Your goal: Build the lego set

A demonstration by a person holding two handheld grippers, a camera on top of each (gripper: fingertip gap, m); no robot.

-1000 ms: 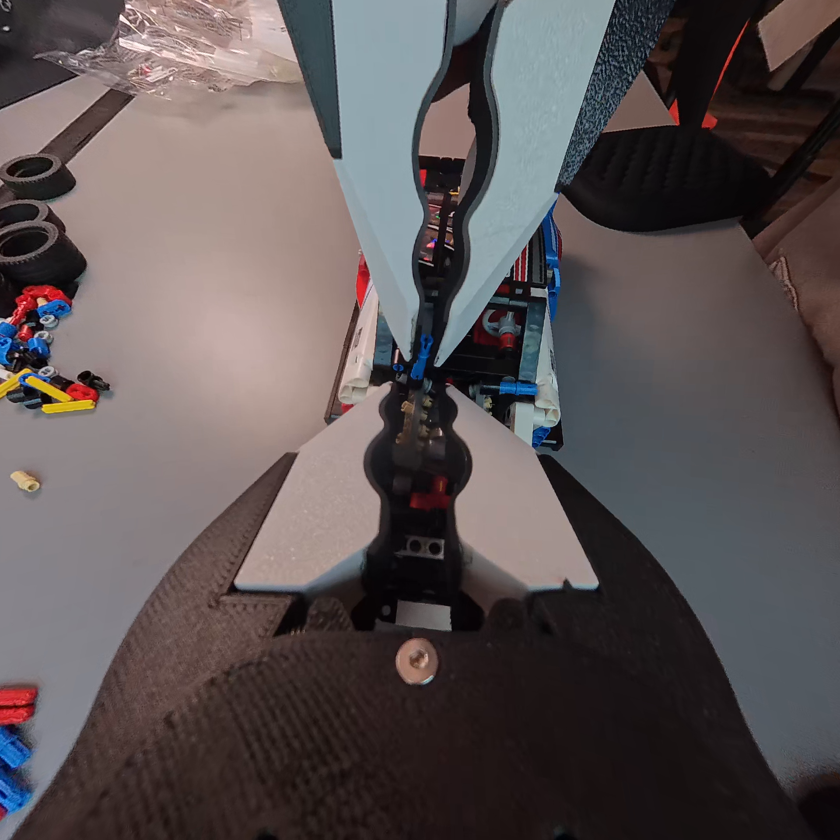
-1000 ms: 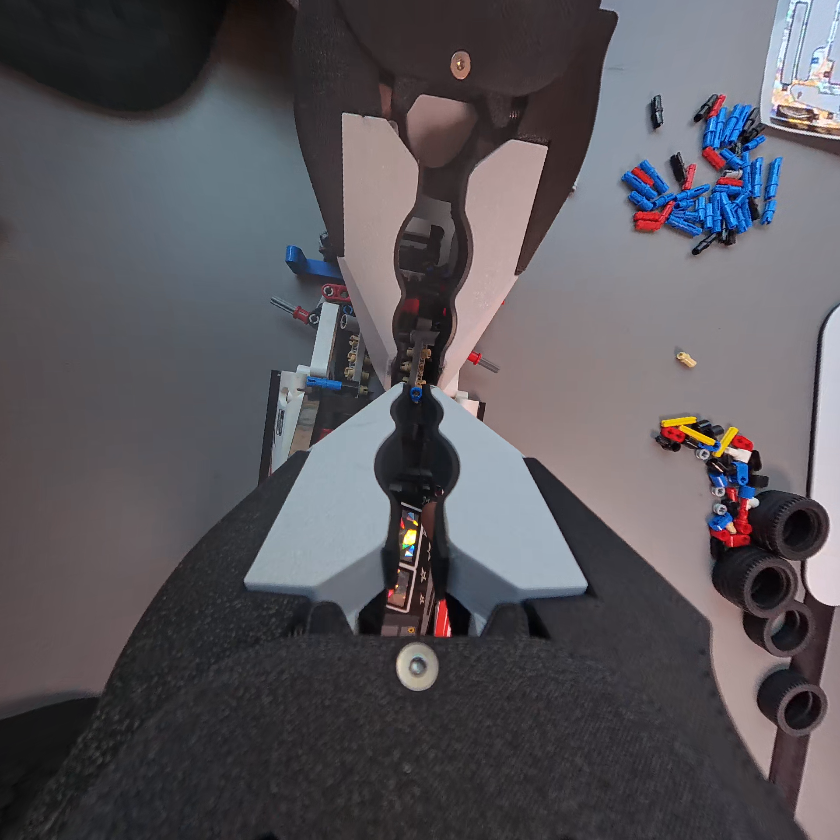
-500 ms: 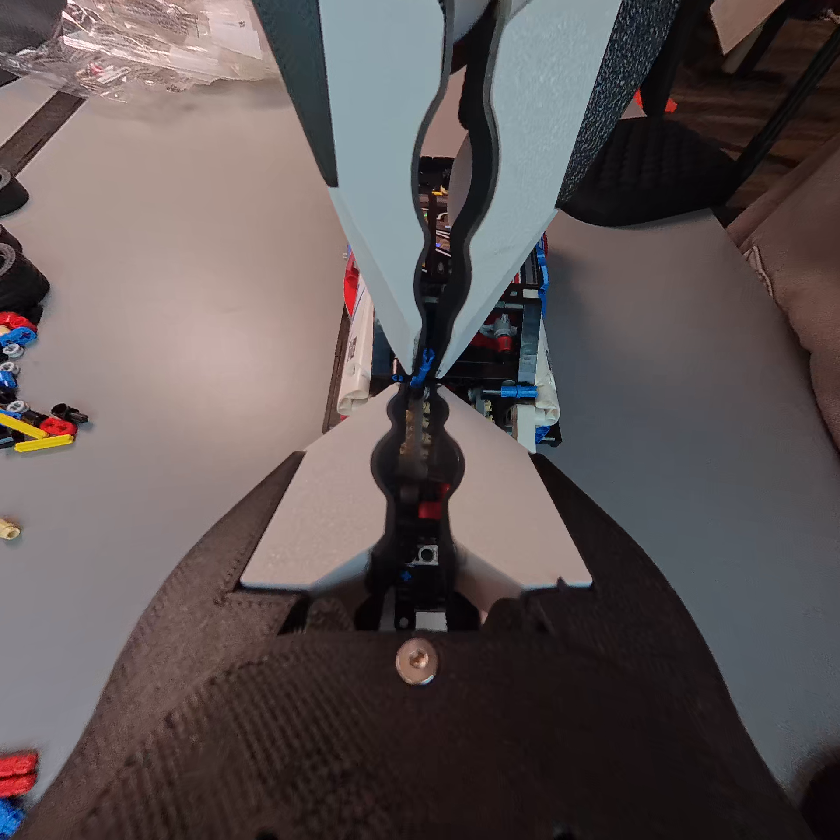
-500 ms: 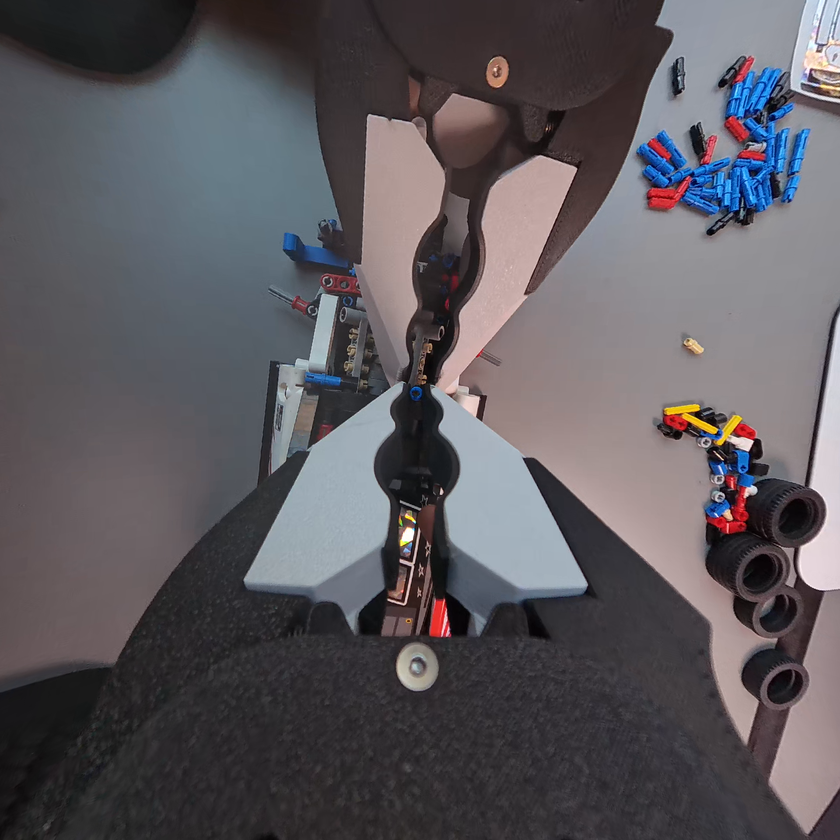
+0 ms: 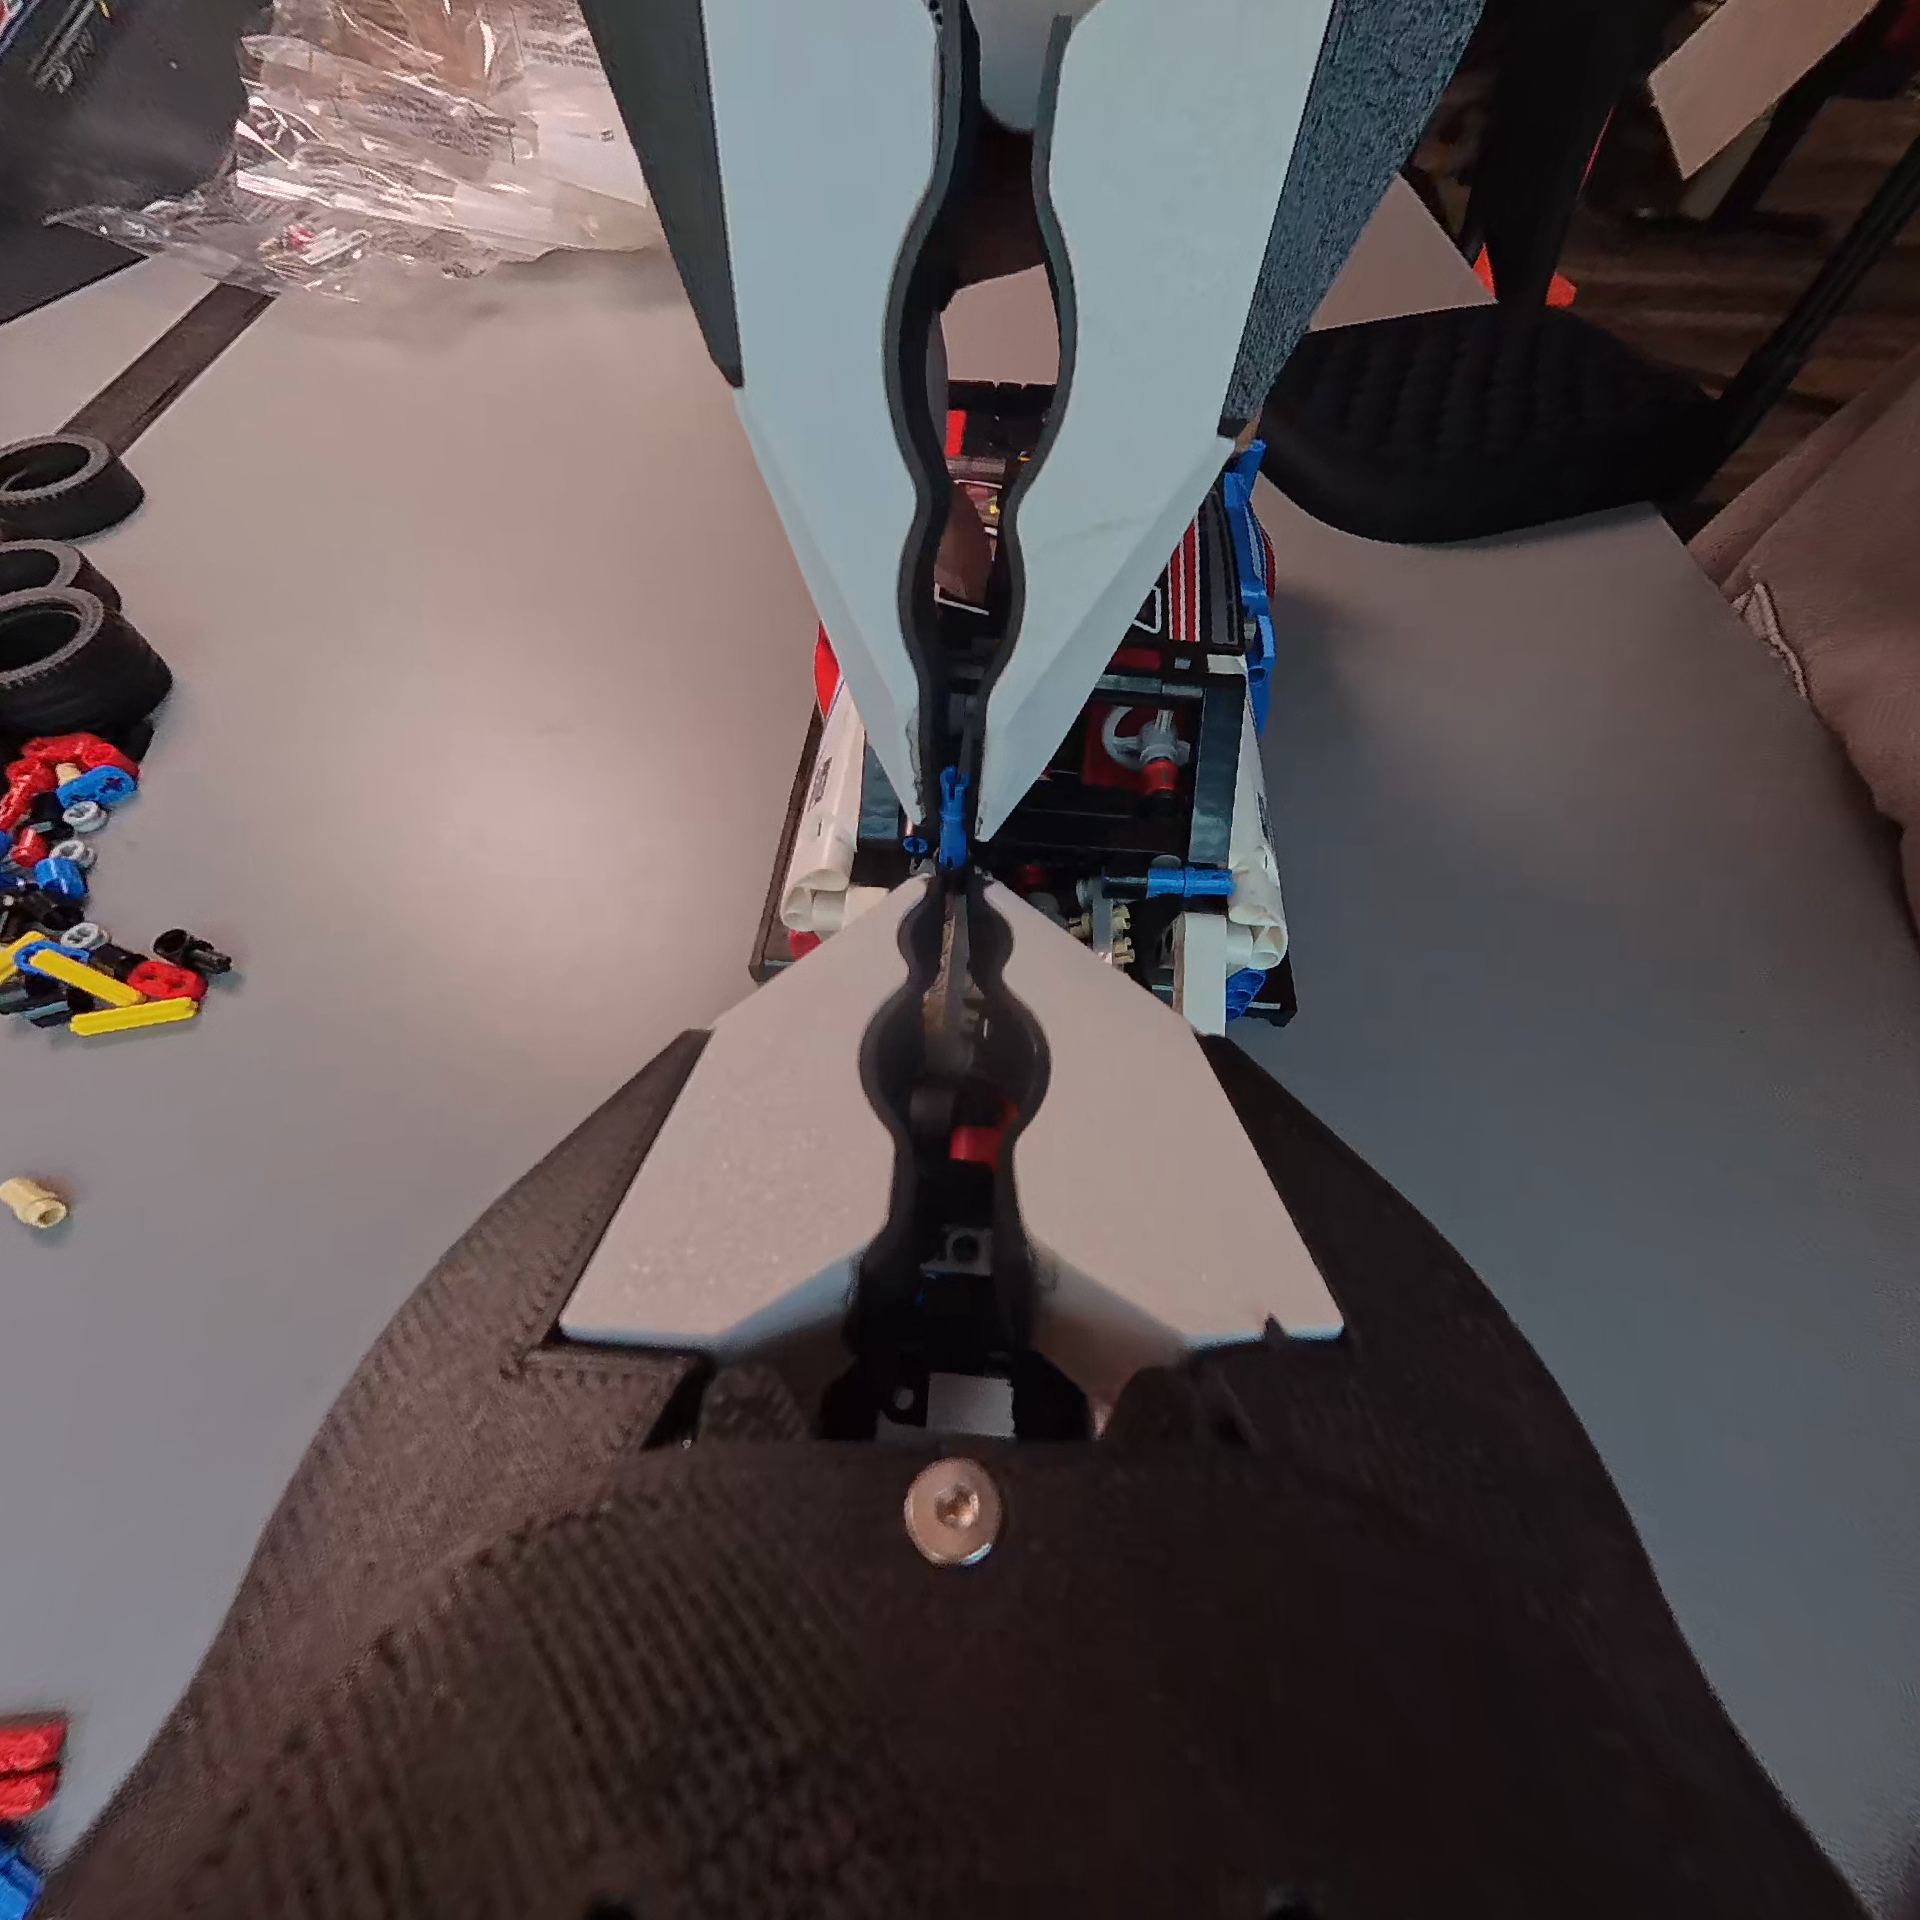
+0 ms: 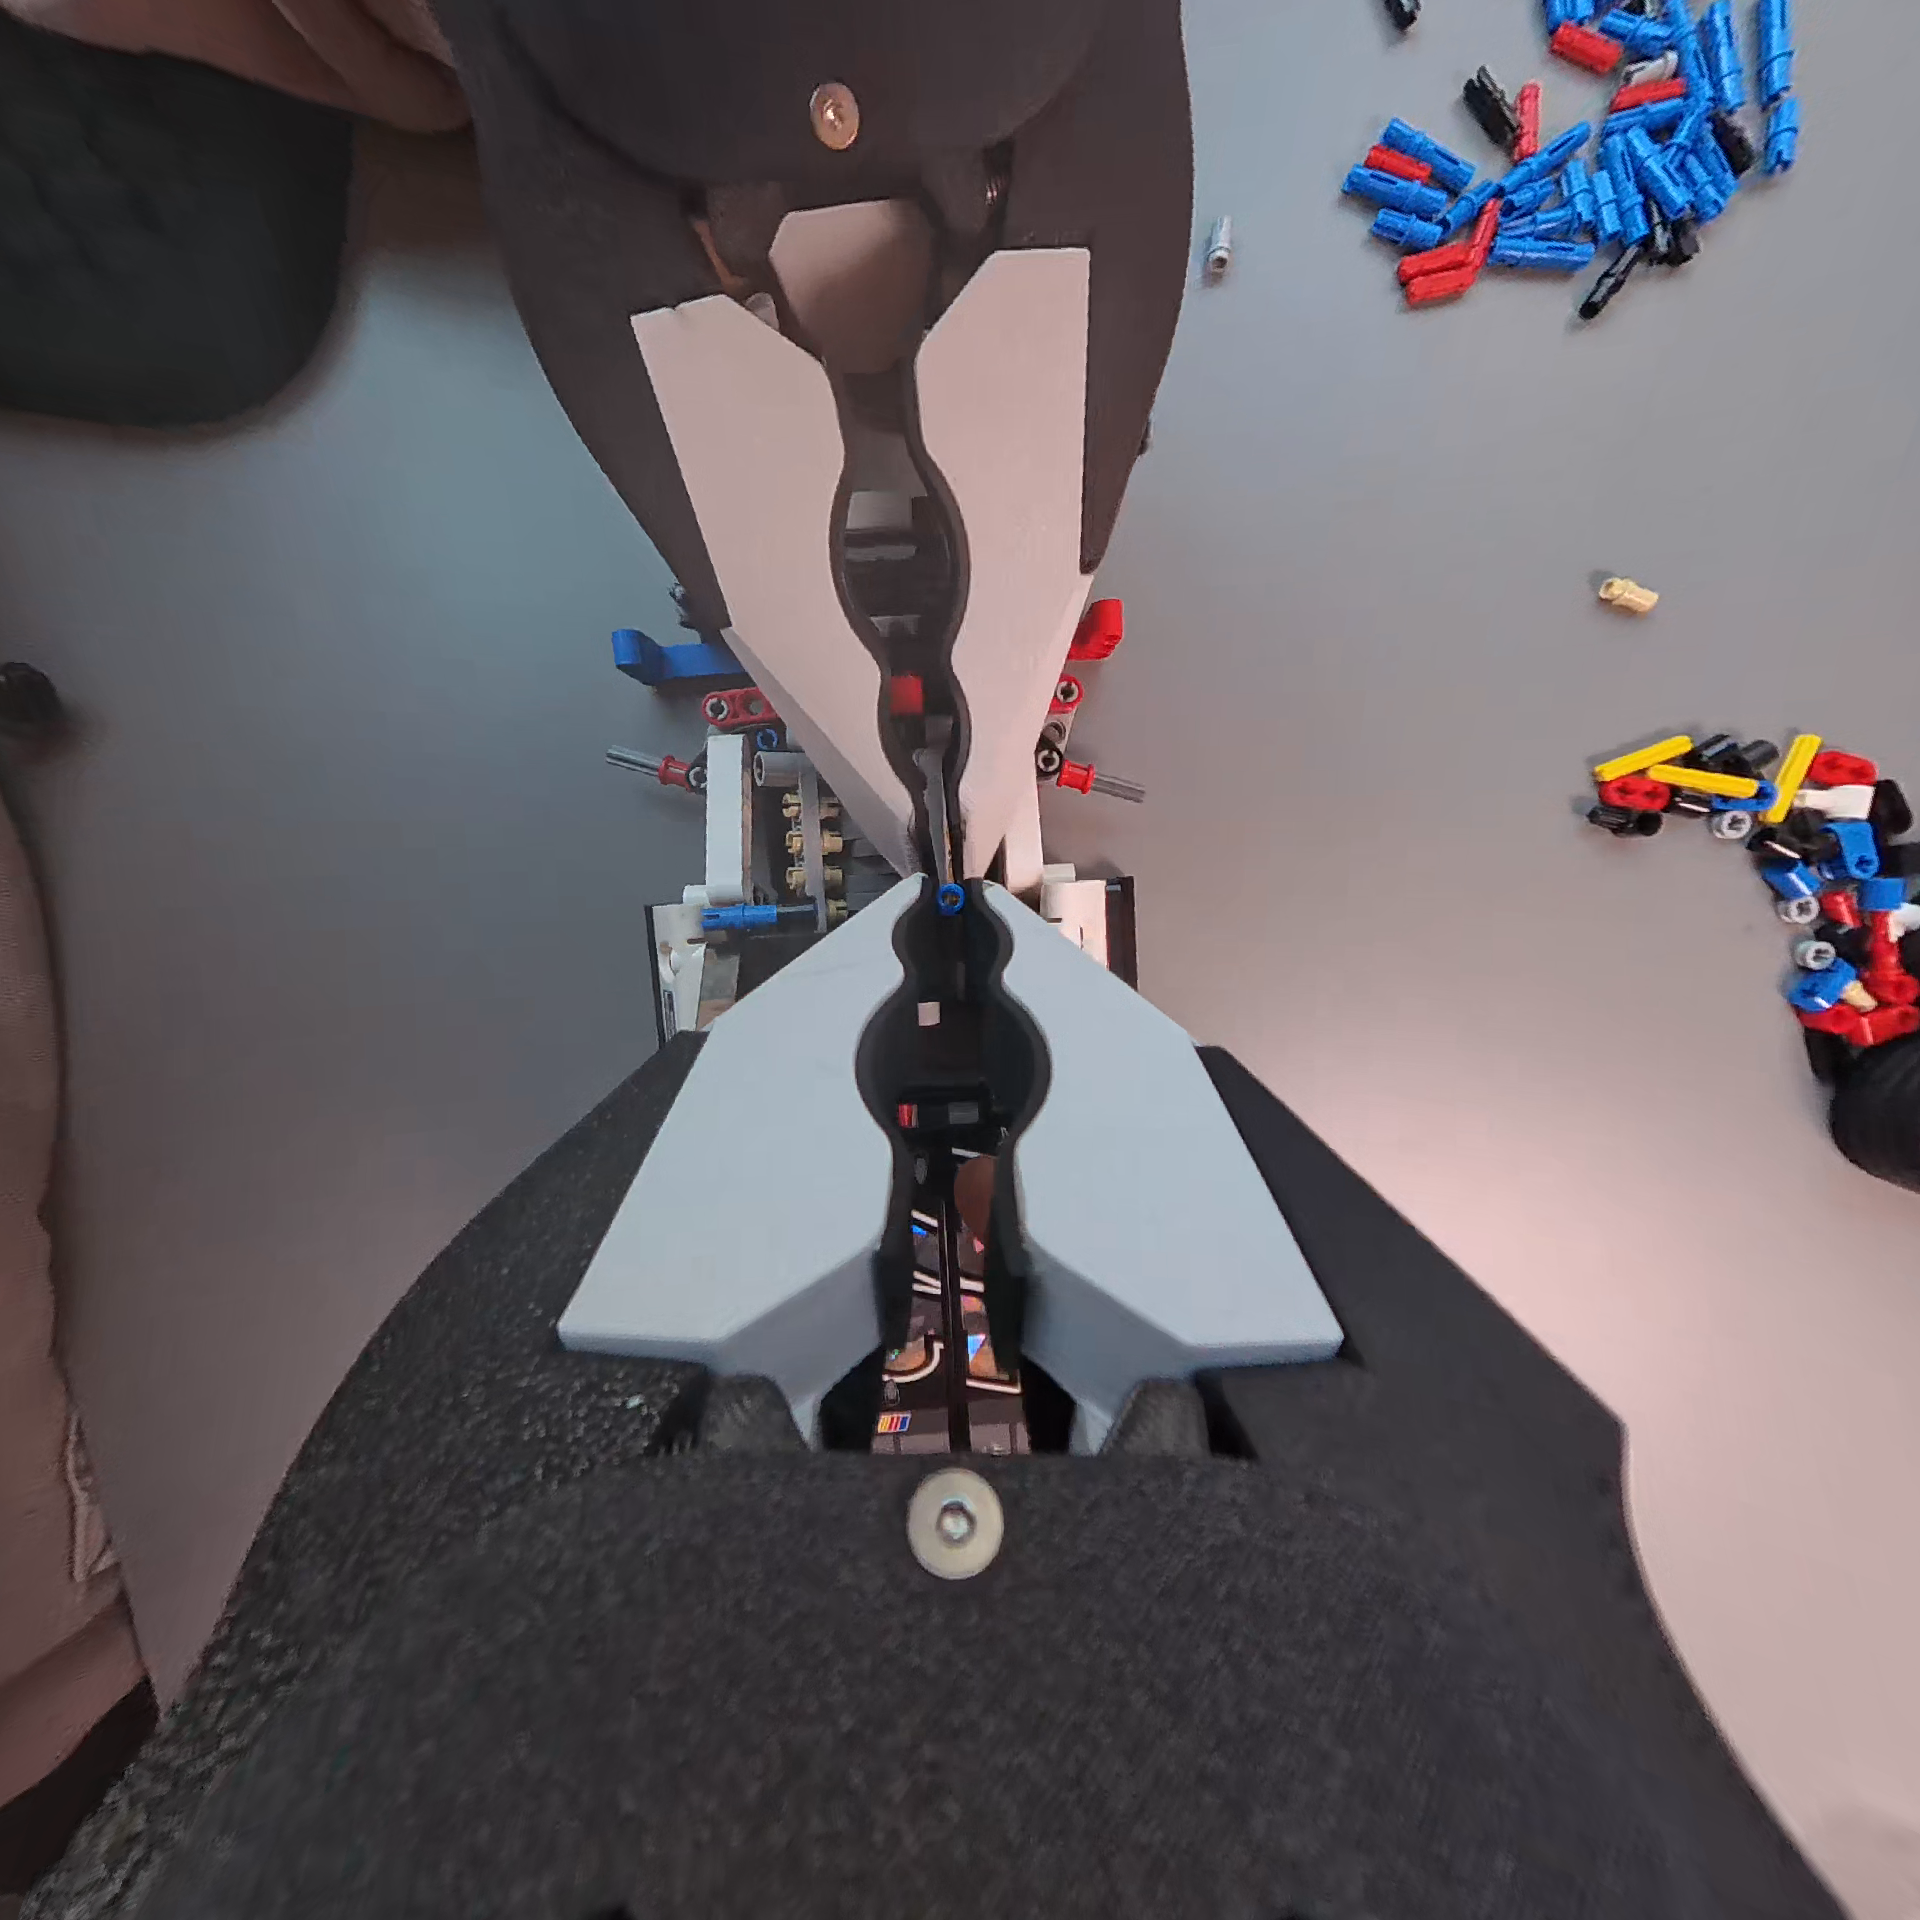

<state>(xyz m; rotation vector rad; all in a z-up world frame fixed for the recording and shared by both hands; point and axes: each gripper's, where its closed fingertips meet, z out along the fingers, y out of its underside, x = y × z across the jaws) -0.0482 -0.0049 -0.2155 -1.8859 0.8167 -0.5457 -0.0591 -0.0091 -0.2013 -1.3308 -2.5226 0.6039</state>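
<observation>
The part-built car model [image 5: 1195, 790] in white, black, red and blue lies on the grey table and also shows in the right wrist view [image 6: 727, 831]. My left gripper [image 5: 948, 885] is shut on a thin grey beam [image 5: 951, 997] held just above the model. My right gripper [image 6: 948, 885], with light blue fingers, is shut on a small blue pin [image 6: 948, 899]. The two grippers meet tip to tip. The pin [image 5: 951, 810] touches the end of the beam [image 6: 935, 800]. The right gripper [image 5: 951, 836] reaches in from above in the left wrist view; the left gripper [image 6: 938, 857] does so in the right wrist view.
A mixed pile of small parts [image 5: 73, 935], black tyres [image 5: 62, 644] and clear plastic bags [image 5: 416, 156] lie left of the model. A pile of blue and red pins [image 6: 1579, 177], a mixed pile [image 6: 1818, 862] and a tan piece [image 6: 1626, 594] lie to the right. A black chair [image 5: 1475, 416] stands beyond the table. Less than 4 cm separates the two grippers' tips. Left tips and right tips are each some 20 cm from the tan piece [image 6: 1626, 594].
Both grippers stay shut and tip to tip over the model. The right gripper has come closer to the left one, and the pair has shifted slightly over the model.
</observation>
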